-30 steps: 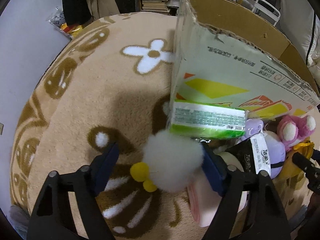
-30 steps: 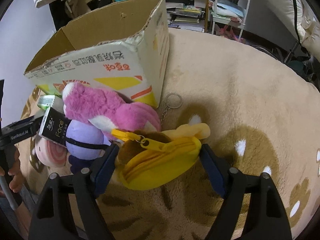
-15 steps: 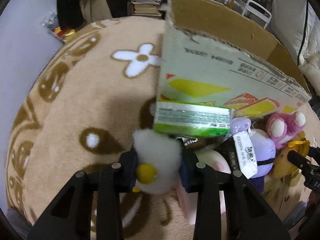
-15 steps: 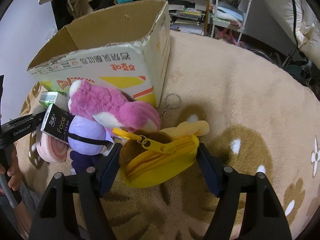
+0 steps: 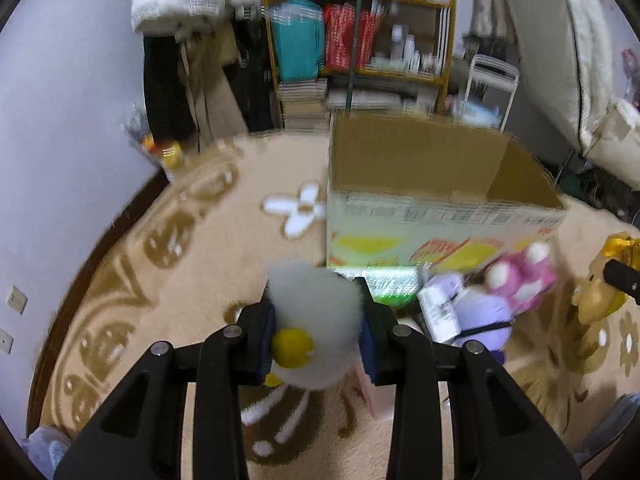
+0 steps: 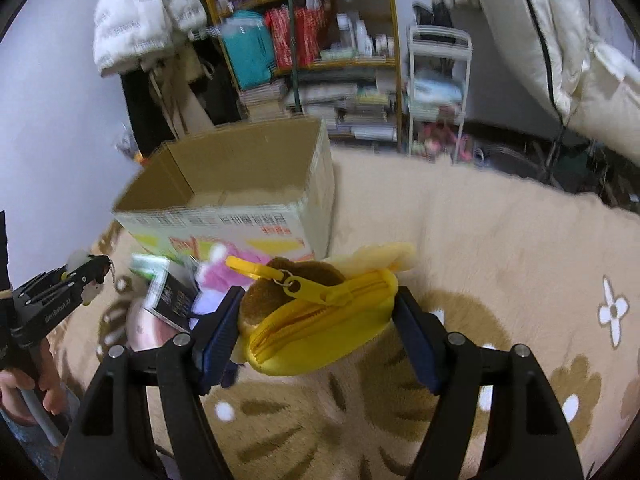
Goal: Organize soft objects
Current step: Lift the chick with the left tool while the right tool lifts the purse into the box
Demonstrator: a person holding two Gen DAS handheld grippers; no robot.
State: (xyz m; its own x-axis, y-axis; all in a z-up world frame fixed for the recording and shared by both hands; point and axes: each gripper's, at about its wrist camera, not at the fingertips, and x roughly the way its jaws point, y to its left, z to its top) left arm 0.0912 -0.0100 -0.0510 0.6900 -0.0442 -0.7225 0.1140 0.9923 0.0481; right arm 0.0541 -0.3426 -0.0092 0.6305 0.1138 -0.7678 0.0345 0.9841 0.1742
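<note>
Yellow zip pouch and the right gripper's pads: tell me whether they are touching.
Touching. The right wrist view shows the yellow zip pouch squeezed between both blue pads of the right gripper, held clear of the rug.

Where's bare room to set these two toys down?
Free: inside the cardboard box, which looks empty; rug right of the box; rug left of it around the white flower. Crowded: box front, with the pink plush and purple plush.

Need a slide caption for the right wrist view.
Right gripper clamps yellow zip pouch above rug, cardboard box open behind.
</note>
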